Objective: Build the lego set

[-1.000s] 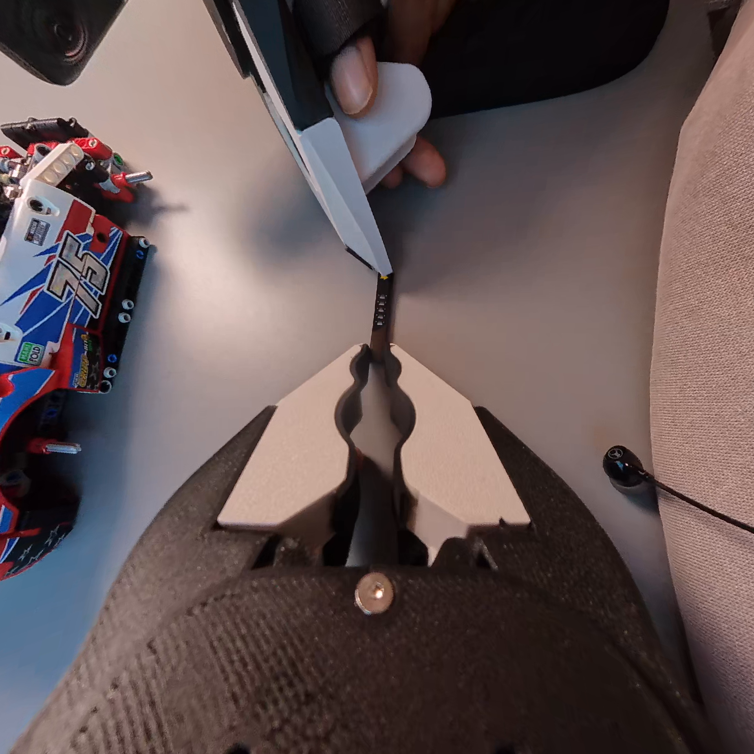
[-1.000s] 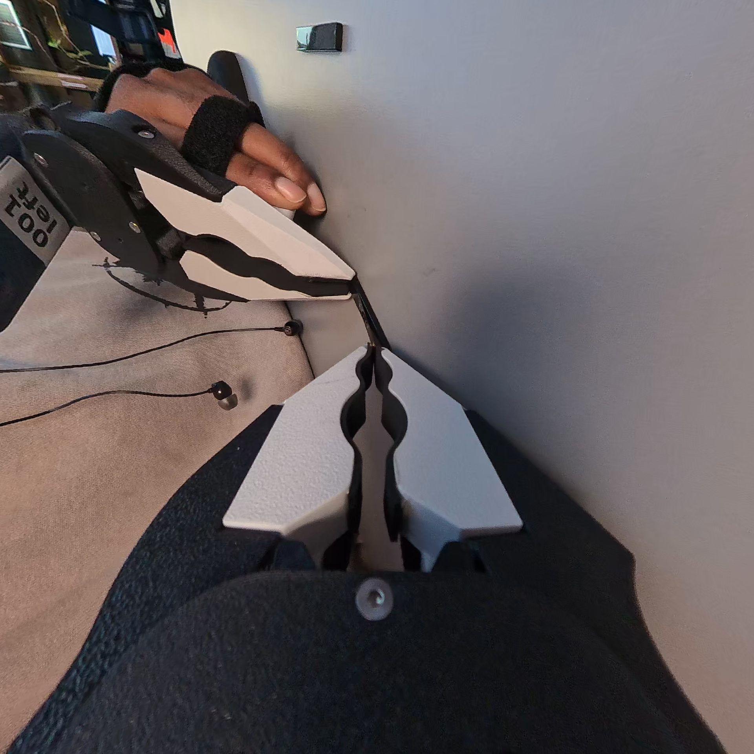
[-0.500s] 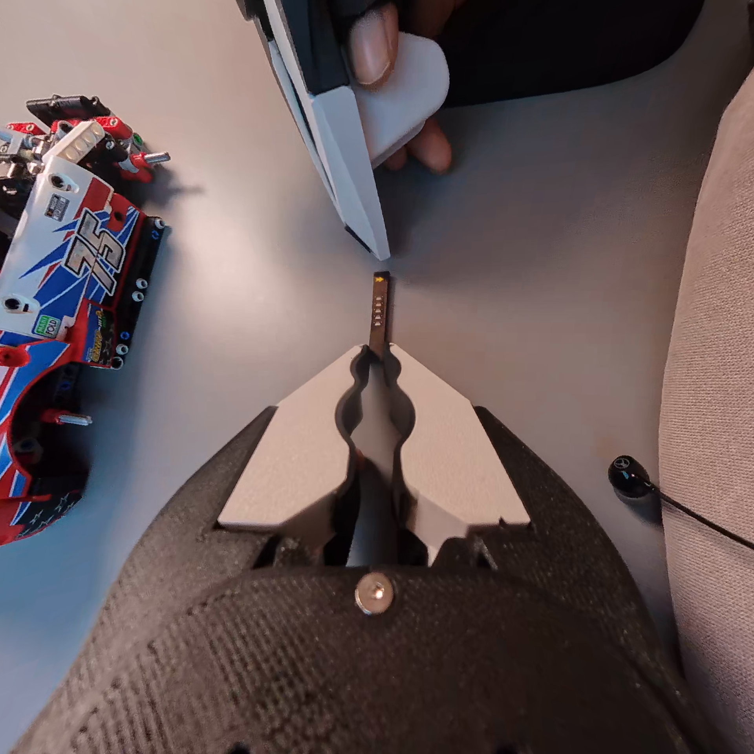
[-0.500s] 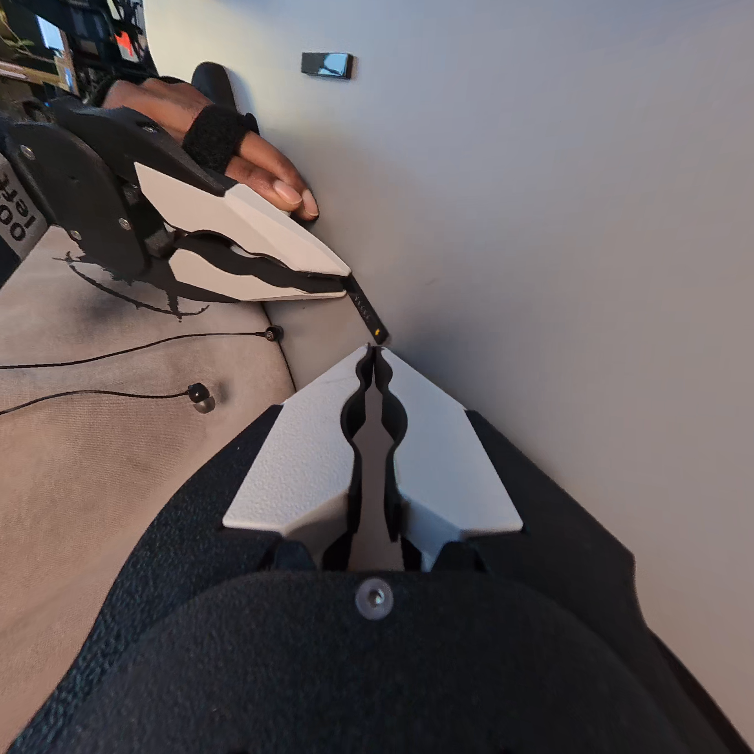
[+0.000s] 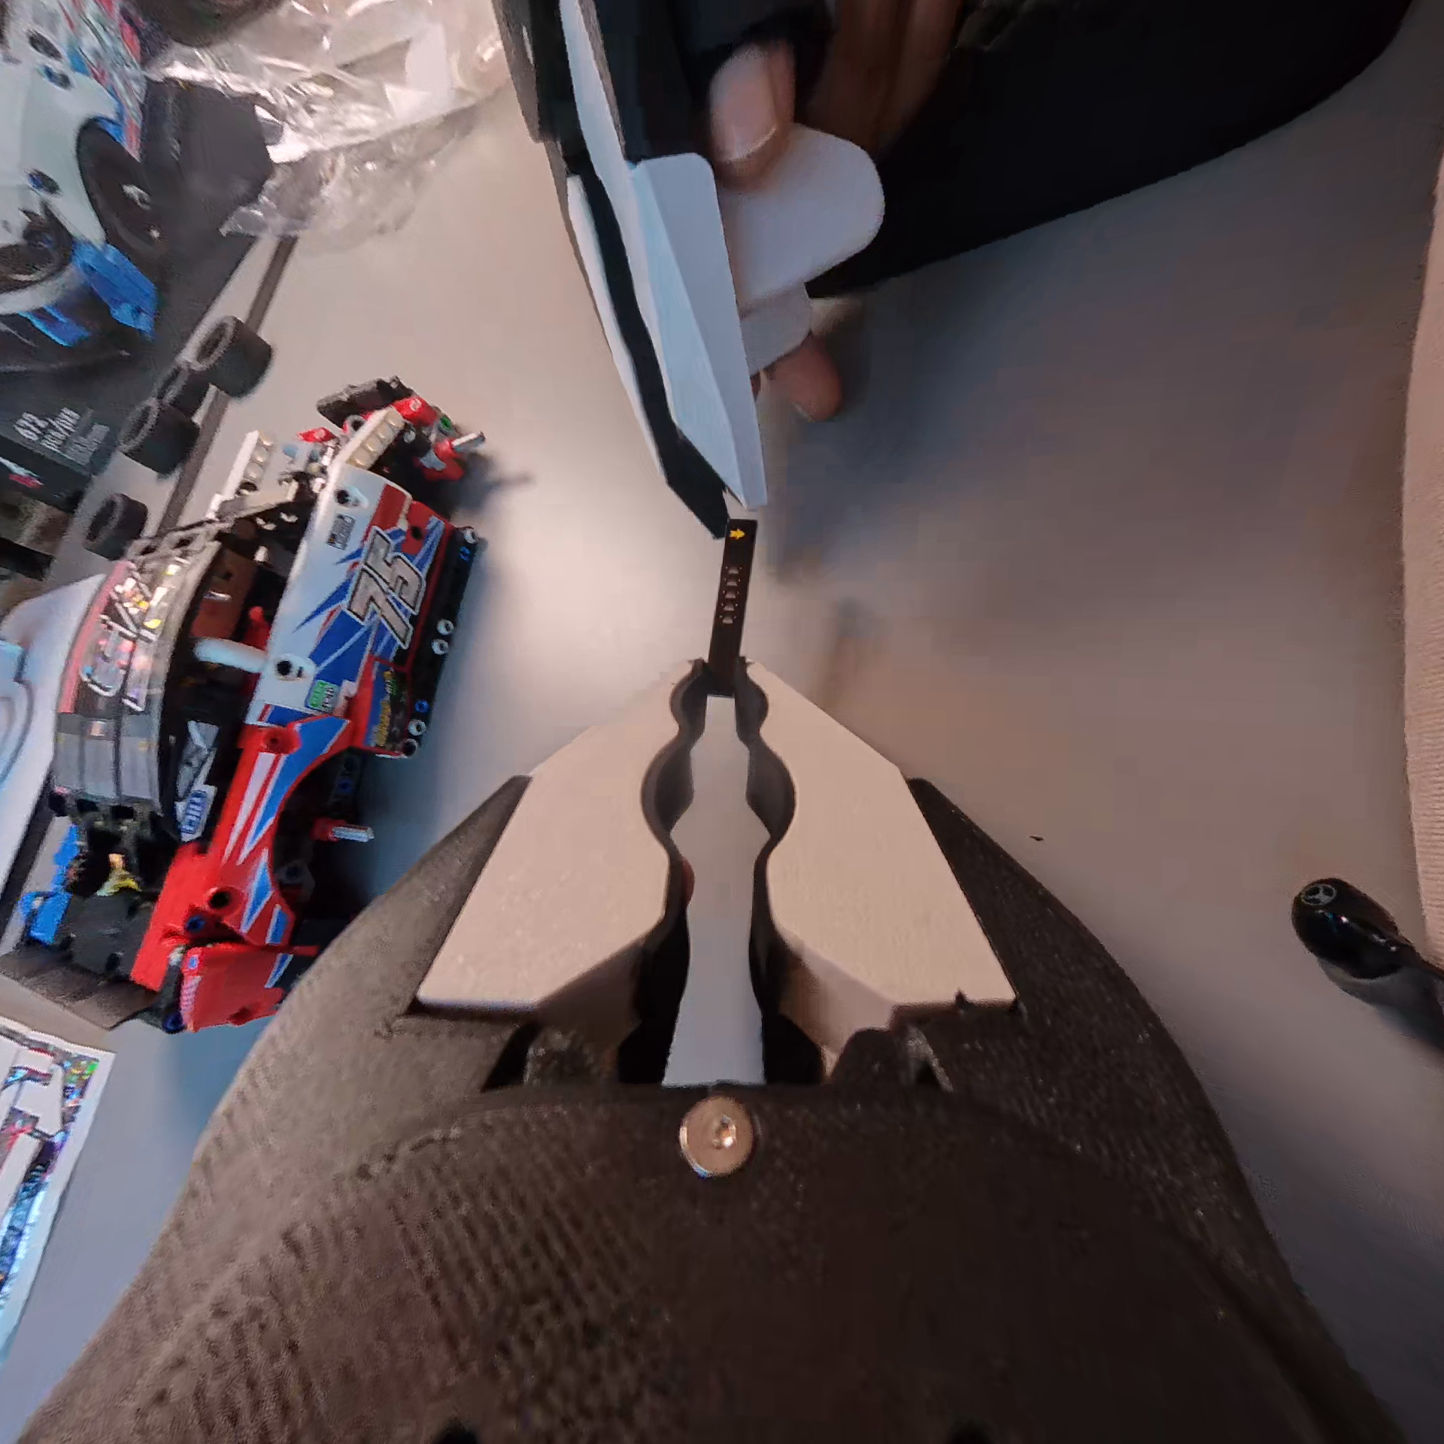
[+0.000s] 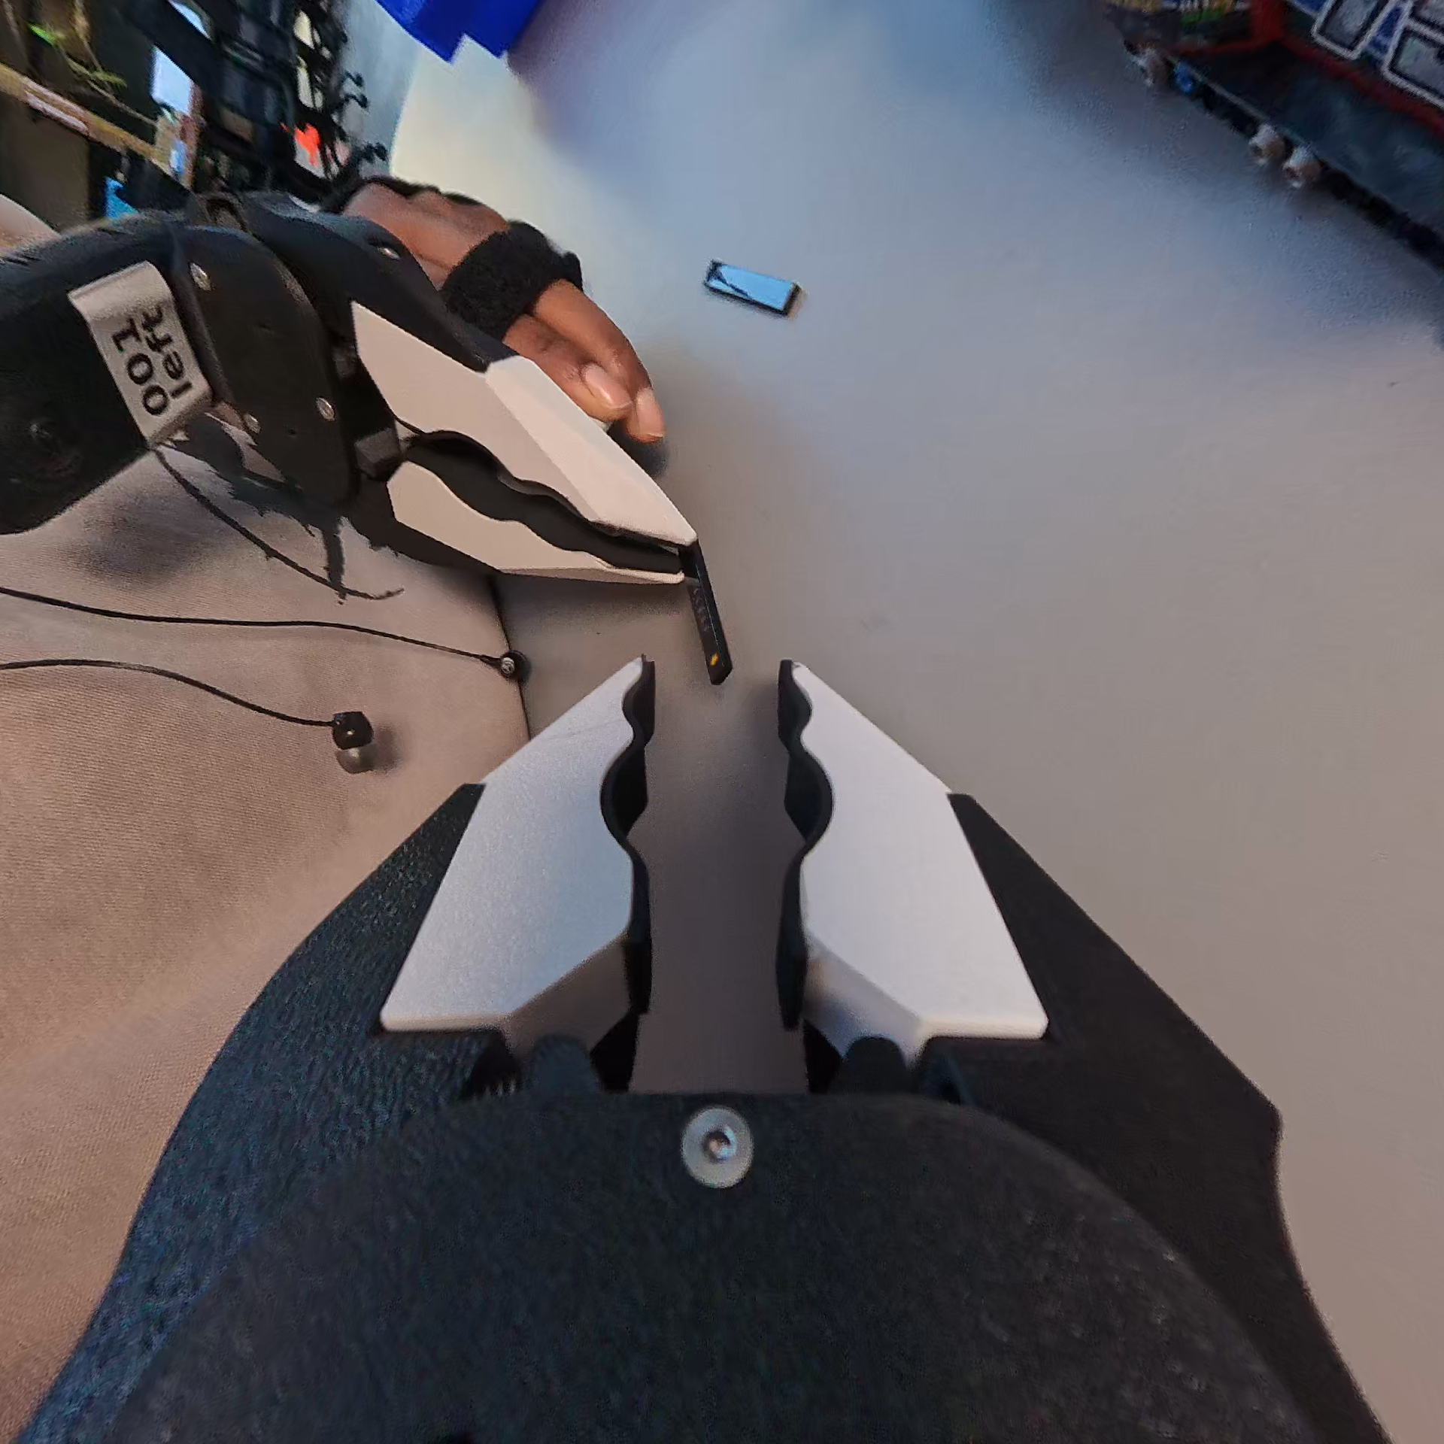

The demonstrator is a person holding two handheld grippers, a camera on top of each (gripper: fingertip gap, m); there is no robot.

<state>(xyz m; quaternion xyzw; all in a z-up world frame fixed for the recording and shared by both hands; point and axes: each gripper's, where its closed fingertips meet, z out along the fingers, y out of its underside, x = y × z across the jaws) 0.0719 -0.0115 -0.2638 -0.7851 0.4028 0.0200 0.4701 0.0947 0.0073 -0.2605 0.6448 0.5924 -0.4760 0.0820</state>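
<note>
We work over a pale grey tabletop [image 5: 1055, 547]. Our left gripper [image 5: 720, 672] is clenched on the near end of a thin black sticker strip with a small yellow arrow [image 5: 733, 594], which stands up off the table. Our right gripper [image 6: 715, 680] has its jaws released and spread wide, its tips just beside the strip's free end, apart from it. To the left of the strip sits the partly built red, white and blue lego race car [image 5: 258, 703]. Beyond the strip lies a small flat black tile [image 6: 752, 287].
</note>
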